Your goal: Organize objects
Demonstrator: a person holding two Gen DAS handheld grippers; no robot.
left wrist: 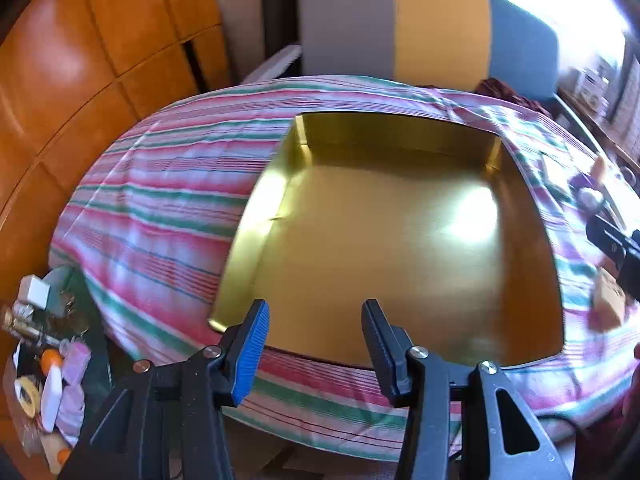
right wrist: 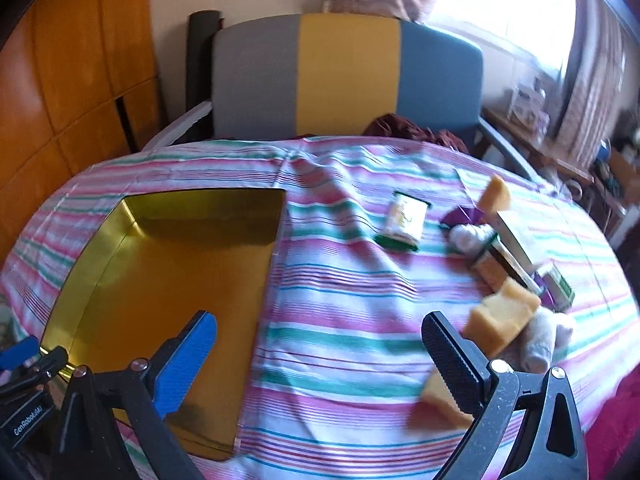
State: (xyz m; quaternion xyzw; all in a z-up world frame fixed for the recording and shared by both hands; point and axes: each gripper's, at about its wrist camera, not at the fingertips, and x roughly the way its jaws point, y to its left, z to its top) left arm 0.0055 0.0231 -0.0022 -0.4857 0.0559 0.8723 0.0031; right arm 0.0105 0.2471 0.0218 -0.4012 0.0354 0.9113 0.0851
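Black plastic claws (left wrist: pixel 316 334) (right wrist: pixel 320 346) — one blue ribbed pad, one black, silver screws.

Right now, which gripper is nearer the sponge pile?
Right. The right gripper hangs open just beside the sponge pile, its black finger almost at the nearest sponge. The left gripper is open over the gold tray's near edge, farther away.

A yellow block (right wrist: pixel 438 402) is lying partly hidden behind the right gripper's black finger (right wrist: pixel 452 364). Motion blur is smearing the boxes (right wrist: pixel 516 240) and rolls (right wrist: pixel 540 340) beside it, leaving labels unreadable. The left-wrist view's right edge is cutting off another block (left wrist: pixel 610 300). Floor clutter (left wrist: pixel 48 360) is appearing too small to identify.
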